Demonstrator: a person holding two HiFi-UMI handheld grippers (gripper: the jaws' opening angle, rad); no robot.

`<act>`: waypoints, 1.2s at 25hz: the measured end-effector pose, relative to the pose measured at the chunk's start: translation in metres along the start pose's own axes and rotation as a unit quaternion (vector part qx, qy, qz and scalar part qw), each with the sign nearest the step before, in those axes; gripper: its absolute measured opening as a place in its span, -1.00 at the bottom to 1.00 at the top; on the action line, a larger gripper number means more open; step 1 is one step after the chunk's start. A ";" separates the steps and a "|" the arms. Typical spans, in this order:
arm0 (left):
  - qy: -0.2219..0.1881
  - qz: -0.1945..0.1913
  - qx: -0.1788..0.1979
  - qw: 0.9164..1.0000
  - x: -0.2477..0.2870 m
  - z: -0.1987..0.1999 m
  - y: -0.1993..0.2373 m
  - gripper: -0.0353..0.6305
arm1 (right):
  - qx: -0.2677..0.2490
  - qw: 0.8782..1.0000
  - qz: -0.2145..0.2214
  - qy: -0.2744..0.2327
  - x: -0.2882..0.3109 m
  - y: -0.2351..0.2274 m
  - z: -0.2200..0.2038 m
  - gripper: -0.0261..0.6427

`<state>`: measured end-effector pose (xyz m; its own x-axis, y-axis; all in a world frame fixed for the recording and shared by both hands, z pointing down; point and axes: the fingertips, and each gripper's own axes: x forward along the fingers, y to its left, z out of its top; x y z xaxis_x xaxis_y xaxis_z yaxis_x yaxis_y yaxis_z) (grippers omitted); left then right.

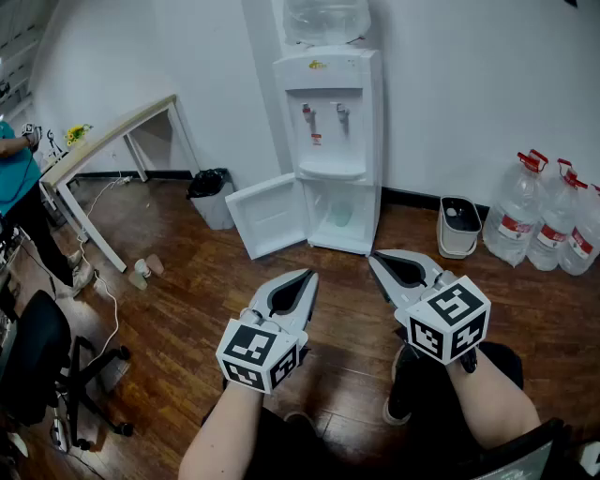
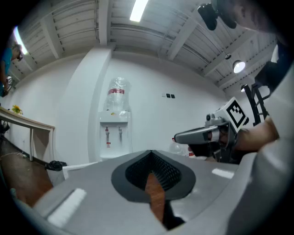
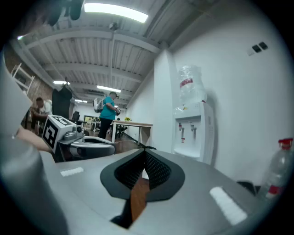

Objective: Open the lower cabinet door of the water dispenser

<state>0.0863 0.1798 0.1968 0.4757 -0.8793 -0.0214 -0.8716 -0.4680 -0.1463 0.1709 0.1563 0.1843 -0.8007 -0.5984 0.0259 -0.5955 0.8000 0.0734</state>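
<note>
The water bottle on top of the water dispenser runs out past the head view's top edge. Inside the open lower cabinet sits a pale greenish thing, too small to tell what it is. A person in a teal top and a black chair are cut by the left edge, and the last of the water jugs by the right edge. The small cups on the floor are too small to make out further. In the left gripper view the left gripper covers the dispenser's lower part. In the right gripper view the right gripper does likewise, and a bottle is cut by the right edge.
</note>
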 end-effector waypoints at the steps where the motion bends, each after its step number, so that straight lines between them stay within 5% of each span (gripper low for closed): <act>1: 0.017 0.000 -0.003 1.000 0.003 -0.011 0.006 -0.84 | -0.016 1.000 -0.007 0.009 0.002 -0.006 -0.003 -0.92; 3: 0.045 0.001 -0.017 0.999 0.007 -0.026 0.018 -0.84 | -0.030 0.999 -0.015 0.021 0.006 -0.018 -0.008 -0.92; 7: 0.048 -0.005 -0.052 0.997 0.006 -0.002 0.030 -0.85 | 0.024 0.999 -0.014 0.015 0.012 -0.042 -0.002 -0.92; 11: 0.026 0.003 -0.018 1.000 -0.001 0.029 0.040 -0.85 | 0.067 0.998 -0.014 0.004 0.030 -0.048 0.010 -0.92; 15: 0.037 0.005 -0.008 0.999 -0.012 0.014 0.049 -0.85 | 0.073 0.997 -0.005 0.003 0.053 -0.035 0.011 -0.92; 25: 0.000 0.009 -0.066 0.998 0.000 0.026 0.082 -0.85 | 0.052 0.998 -0.016 0.010 0.073 -0.044 0.003 -0.92; 30: 0.016 0.004 -0.048 0.999 0.011 0.022 0.078 -0.89 | 0.084 0.996 -0.011 0.005 0.084 -0.053 0.003 -0.92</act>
<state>0.0262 0.1360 0.1632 0.4667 -0.8844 0.0097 -0.8831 -0.4666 -0.0500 0.1352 0.0634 0.1796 -0.7873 -0.6154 0.0366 -0.6158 0.7823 -0.0937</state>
